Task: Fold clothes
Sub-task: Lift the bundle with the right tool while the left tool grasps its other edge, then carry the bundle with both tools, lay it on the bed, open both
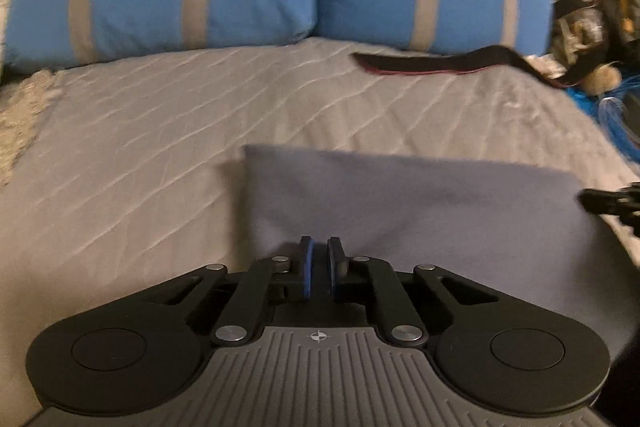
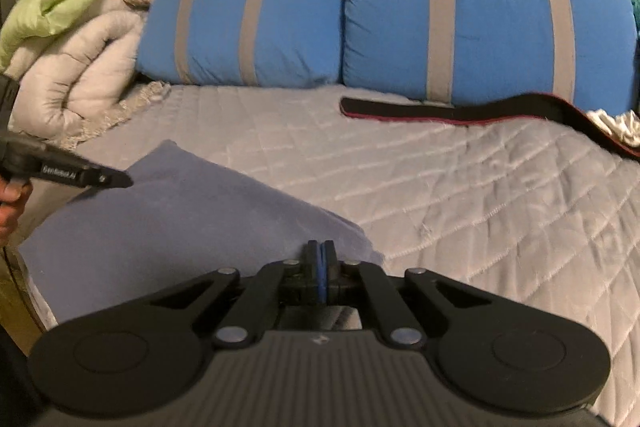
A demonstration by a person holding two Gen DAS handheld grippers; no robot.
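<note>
A lavender cloth (image 1: 440, 195) lies folded into a rectangle on the grey quilted bed cover (image 1: 140, 147). My left gripper (image 1: 320, 247) sits at the cloth's near edge, its pads a sliver apart with fabric pinched between them and creases running out from the tips. The right wrist view shows this gripper (image 2: 116, 180) over the cloth's (image 2: 160, 227) left side, with a hand (image 2: 10, 203) behind it. My right gripper (image 2: 322, 251) is shut, pads pressed together at the cloth's near right corner; no fabric shows between them. Its tip (image 1: 588, 201) also appears at the cloth's right edge.
Two blue pillows with grey stripes (image 2: 480, 19) lean along the head of the bed. A black strap with a red edge (image 2: 440, 111) lies in front of them. Piled grey and green bedding (image 2: 80, 47) fills the far left. Bags and clutter (image 1: 592, 19) crowd the far right.
</note>
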